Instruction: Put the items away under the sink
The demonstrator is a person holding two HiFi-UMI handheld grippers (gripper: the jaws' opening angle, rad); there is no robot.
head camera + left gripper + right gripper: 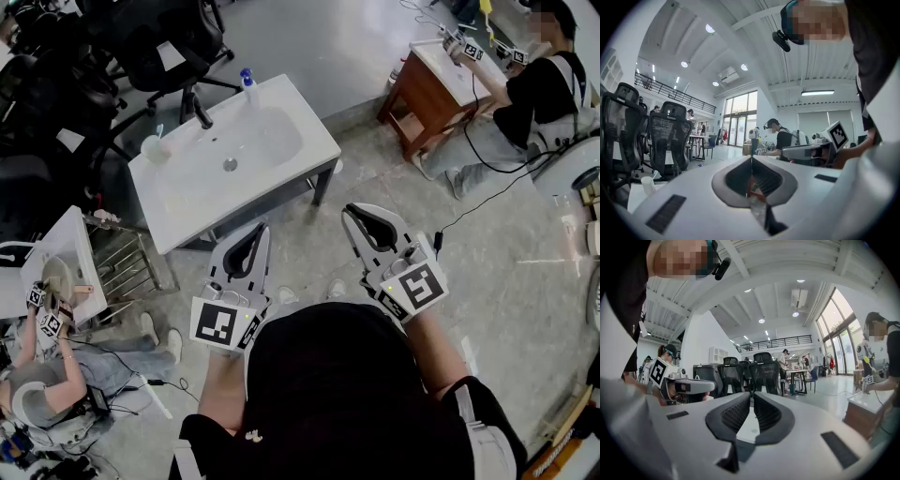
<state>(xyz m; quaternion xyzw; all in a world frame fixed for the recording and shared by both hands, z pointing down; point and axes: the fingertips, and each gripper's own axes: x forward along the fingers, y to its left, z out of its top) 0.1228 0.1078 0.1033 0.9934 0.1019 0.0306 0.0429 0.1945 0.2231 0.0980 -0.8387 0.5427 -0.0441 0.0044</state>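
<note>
Squarely ahead of the person stands the white sink, a basin top on a dark metal frame whose space underneath is open. A black faucet rises at the sink's far rim. A spray bottle with a blue head stands at the sink's far corner, to the right of the faucet; its label is too small to read. A white cup sits on the sink's left end, near the faucet.

On the near side of the sink, both grippers are held level and apart from it, over the floor. The left gripper has its jaws pressed together at the tips with nothing between them. The right gripper is likewise closed and empty, its ribbed pads meeting at the front. Each carries a marker cube printed with a black-and-white square pattern, the only print that can be made out.

Beyond the sink stand black office chairs. To the sink's right, well apart, a wooden vanity has a seated person working at it with grippers of the same kind.
</note>
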